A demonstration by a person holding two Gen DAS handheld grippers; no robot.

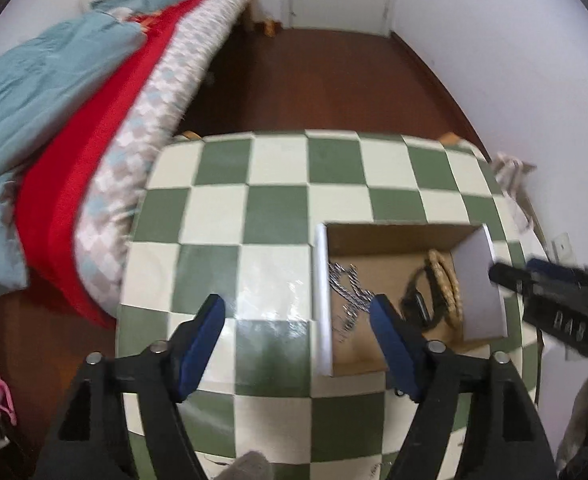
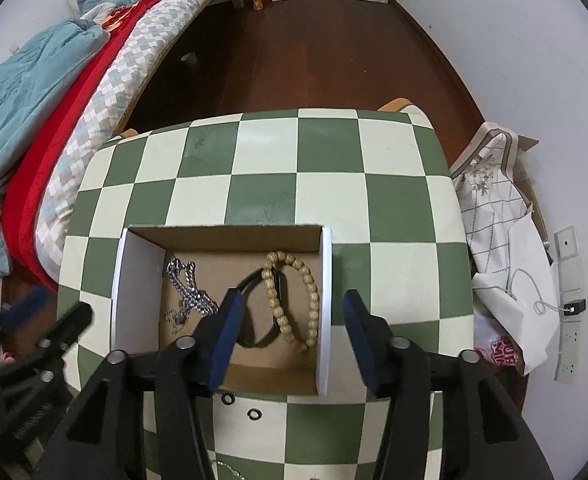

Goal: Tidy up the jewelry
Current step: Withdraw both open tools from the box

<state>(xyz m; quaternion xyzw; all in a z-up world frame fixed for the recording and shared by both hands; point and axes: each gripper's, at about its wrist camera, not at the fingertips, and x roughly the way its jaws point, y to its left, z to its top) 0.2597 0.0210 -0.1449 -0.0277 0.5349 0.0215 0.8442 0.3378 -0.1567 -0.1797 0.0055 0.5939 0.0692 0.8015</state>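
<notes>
An open cardboard box (image 2: 134, 280) with white side walls sits on the green-and-white chequered table (image 2: 325, 200). In it lie a silver chain (image 2: 190, 292), a wooden bead bracelet (image 2: 311, 292) and a black band (image 2: 268, 336). My right gripper (image 2: 292, 300) hangs open above the box's right half, over the bracelet and the right wall. My left gripper (image 1: 297, 312) is open over the box's (image 1: 319, 280) left wall, nothing pressed between its pads. The chain (image 1: 347, 284) and bracelet (image 1: 445, 284) show beside its right finger. Two small black rings (image 2: 227, 399) lie before the box.
A bed with a red blanket (image 2: 34, 184) and blue quilt borders the table's left side. Patterned cloth and a white bag (image 2: 521, 288) are piled on the right by a power strip (image 2: 569, 304). Brown wood floor (image 2: 313, 52) lies beyond the table.
</notes>
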